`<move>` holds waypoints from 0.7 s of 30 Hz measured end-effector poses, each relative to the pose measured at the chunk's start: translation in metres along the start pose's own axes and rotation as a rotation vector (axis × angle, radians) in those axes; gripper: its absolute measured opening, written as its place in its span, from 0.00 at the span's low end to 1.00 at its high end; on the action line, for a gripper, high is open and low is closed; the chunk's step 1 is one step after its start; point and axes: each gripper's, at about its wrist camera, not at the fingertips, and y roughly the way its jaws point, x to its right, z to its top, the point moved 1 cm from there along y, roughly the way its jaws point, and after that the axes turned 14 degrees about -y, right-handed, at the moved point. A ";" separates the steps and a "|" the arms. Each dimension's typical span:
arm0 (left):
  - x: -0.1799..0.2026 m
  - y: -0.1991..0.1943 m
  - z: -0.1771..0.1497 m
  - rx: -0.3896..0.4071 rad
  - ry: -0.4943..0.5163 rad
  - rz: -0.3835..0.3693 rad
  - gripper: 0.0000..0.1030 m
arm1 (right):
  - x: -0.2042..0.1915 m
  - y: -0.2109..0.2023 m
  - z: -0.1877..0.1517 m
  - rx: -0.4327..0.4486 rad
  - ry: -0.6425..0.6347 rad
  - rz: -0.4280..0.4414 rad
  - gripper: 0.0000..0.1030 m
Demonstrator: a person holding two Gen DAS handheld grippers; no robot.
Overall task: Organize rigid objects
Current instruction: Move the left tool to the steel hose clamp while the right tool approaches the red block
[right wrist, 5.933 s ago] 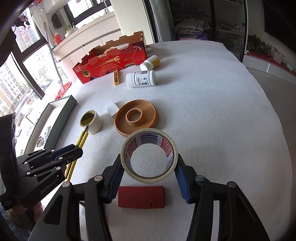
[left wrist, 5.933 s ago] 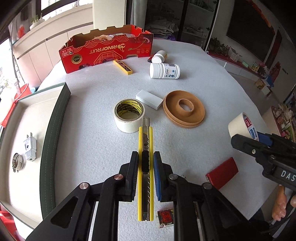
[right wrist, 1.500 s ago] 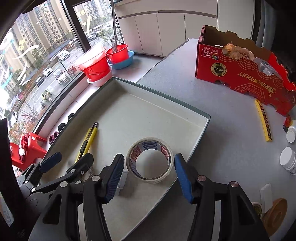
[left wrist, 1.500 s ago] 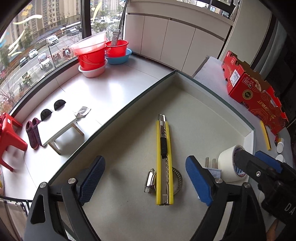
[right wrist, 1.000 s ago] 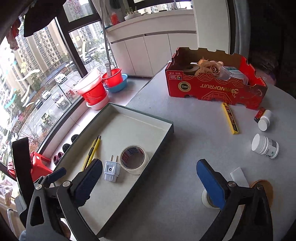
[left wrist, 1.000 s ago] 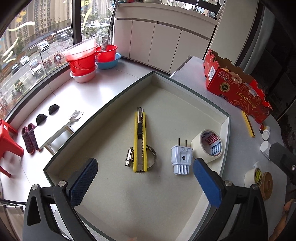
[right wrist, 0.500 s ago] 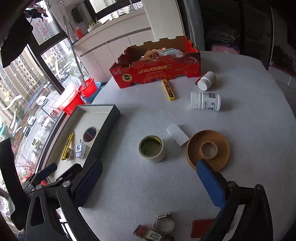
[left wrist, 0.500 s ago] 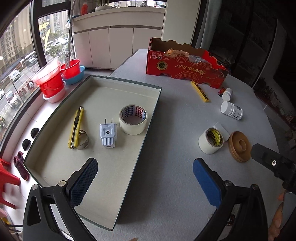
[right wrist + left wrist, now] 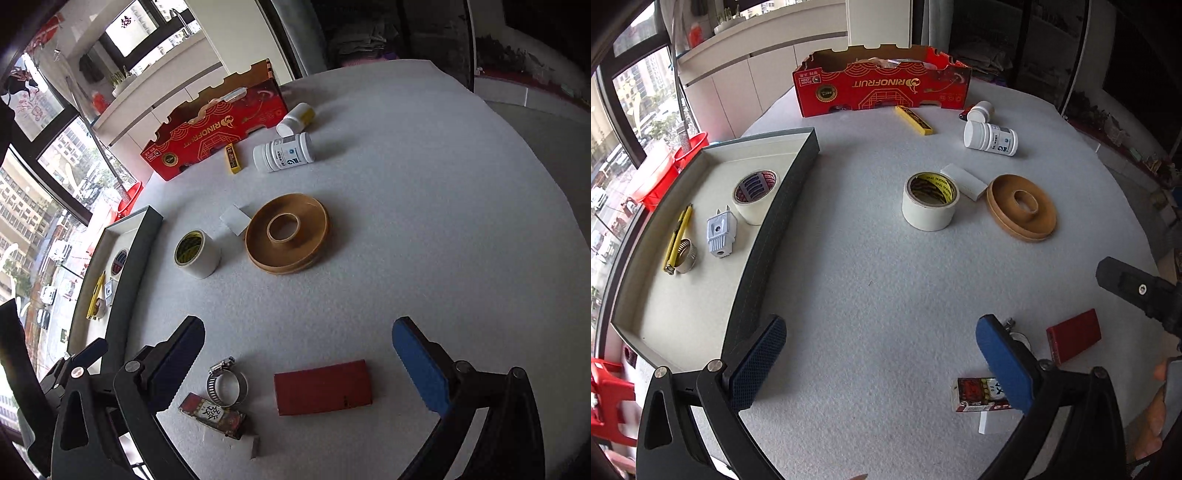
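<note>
The grey-walled tray (image 9: 764, 236) at the table's left holds a white tape roll (image 9: 755, 195), a white plug (image 9: 720, 234), a yellow utility knife (image 9: 677, 232) and a hose clamp (image 9: 685, 256). My left gripper (image 9: 881, 360) hangs open over bare table near the front edge, nothing between its fingers. My right gripper (image 9: 299, 358) is open above a red block (image 9: 323, 387), with a second hose clamp (image 9: 227, 382) and a small printed box (image 9: 212, 415) by its left finger. A white tape roll with a yellow core (image 9: 930, 201) and a brown disc (image 9: 1021, 206) lie mid-table.
A red cardboard box (image 9: 882, 86) stands at the back. In front of it lie a yellow blade case (image 9: 913, 120), two white bottles (image 9: 990, 136) and a white block (image 9: 962, 181). A red bucket (image 9: 657, 177) sits on the sill beyond the tray. A hand (image 9: 1156, 424) shows at far right.
Both grippers let go of the knife and the tape roll in the tray, opened wide, and swung back right over the table.
</note>
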 end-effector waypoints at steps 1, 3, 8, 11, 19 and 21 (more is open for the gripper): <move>0.001 0.001 -0.003 -0.004 0.007 0.000 1.00 | 0.004 0.000 -0.004 -0.001 0.012 -0.006 0.99; 0.001 0.000 -0.010 -0.006 0.011 -0.001 1.00 | 0.010 -0.002 -0.012 -0.005 0.033 -0.018 0.99; -0.009 0.002 -0.023 -0.018 -0.002 -0.007 1.00 | 0.027 -0.003 -0.032 -0.017 0.086 -0.054 0.99; -0.008 0.003 -0.029 -0.029 0.012 -0.016 1.00 | 0.033 0.000 -0.039 -0.034 0.107 -0.063 0.99; 0.036 -0.004 -0.044 -0.018 0.185 -0.087 1.00 | 0.032 0.001 -0.042 -0.037 0.090 -0.075 0.99; 0.048 0.003 -0.044 -0.034 0.217 -0.085 1.00 | 0.032 0.001 -0.043 -0.037 0.095 -0.073 0.99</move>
